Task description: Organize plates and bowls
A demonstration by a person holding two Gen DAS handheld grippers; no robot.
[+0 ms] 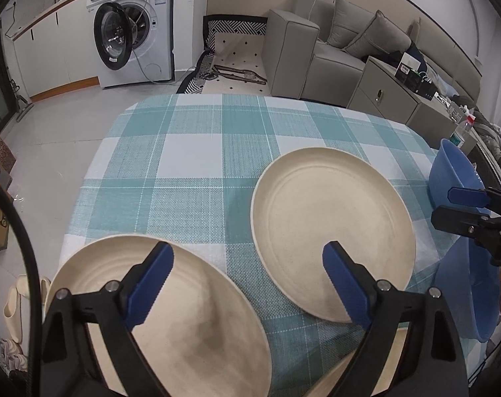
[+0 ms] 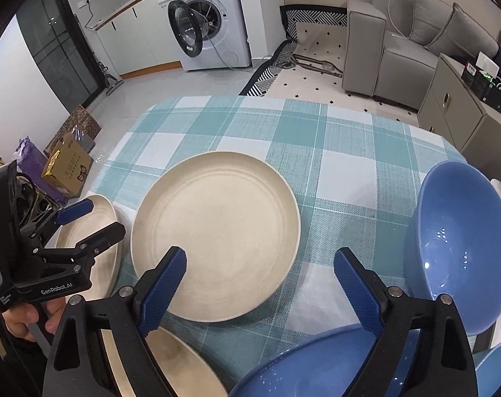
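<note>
The left gripper (image 1: 248,264) and right gripper (image 2: 260,269) are held spread, nothing pinched. The middle cream plate (image 2: 217,231) is seen on the checked worktop (image 2: 316,132), flanked by another plate (image 1: 171,314) and blue bowls (image 2: 462,248).

Sporting black scissor-link frames on both grippers, left gripper (image 1: 248,263) and right gripper (image 2: 260,269); wearing ribbed blue pads (image 2: 164,292), silver pivot screws (image 2: 395,292), white "GenRobot.AI" lettering (image 2: 56,288).

Pale tiled floor (image 2: 171,99), white washing machine (image 1: 136,26) with door ajar, grey sofa (image 1: 329,43), patterned rug (image 2: 316,63), beige cabinet (image 1: 382,96).
</note>
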